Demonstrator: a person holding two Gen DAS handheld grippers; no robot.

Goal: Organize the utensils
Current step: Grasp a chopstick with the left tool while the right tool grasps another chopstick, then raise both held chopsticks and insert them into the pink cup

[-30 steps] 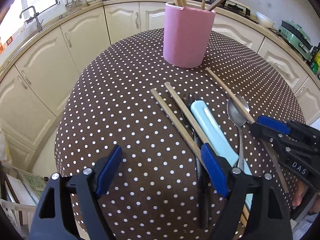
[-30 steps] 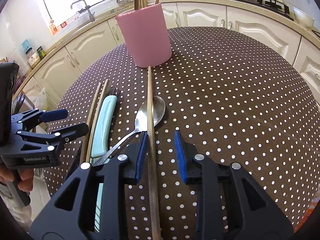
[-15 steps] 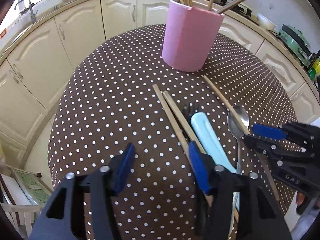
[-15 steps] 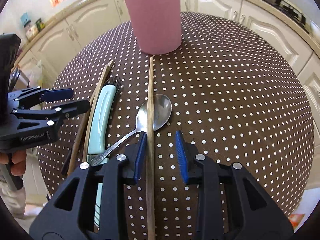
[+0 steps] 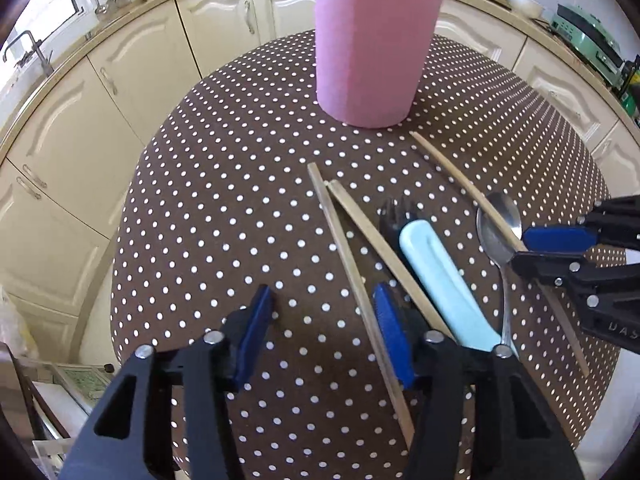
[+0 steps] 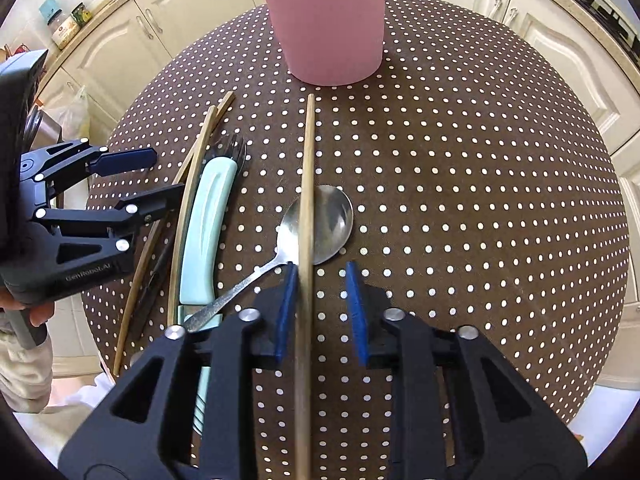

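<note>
A pink holder (image 5: pixel 374 52) with several wooden sticks stands at the far side of the dotted table; it also shows in the right wrist view (image 6: pixel 324 20). A single chopstick (image 6: pixel 307 184) lies across a metal spoon (image 6: pixel 326 226). My right gripper (image 6: pixel 322 306) is open and straddles this chopstick; it touches the left pad. Two chopsticks (image 5: pixel 352 264), a black fork (image 5: pixel 394 216) and a light blue handled utensil (image 5: pixel 436 284) lie to the left. My left gripper (image 5: pixel 320 332) is open, low over the two chopsticks; the nearer chopstick runs along its right pad.
Cream kitchen cabinets (image 5: pixel 100 112) curve round the table (image 5: pixel 224 184). A sink tap (image 5: pixel 28 48) is at the far left. A green appliance (image 5: pixel 588 36) sits on the counter at the far right. A hand (image 6: pixel 36 312) holds the left gripper.
Both grippers have moved lower and forward toward the utensils. The left gripper has narrowed its opening and shifted right onto the pair of chopsticks. The right gripper stays astride the single chopstick.
</note>
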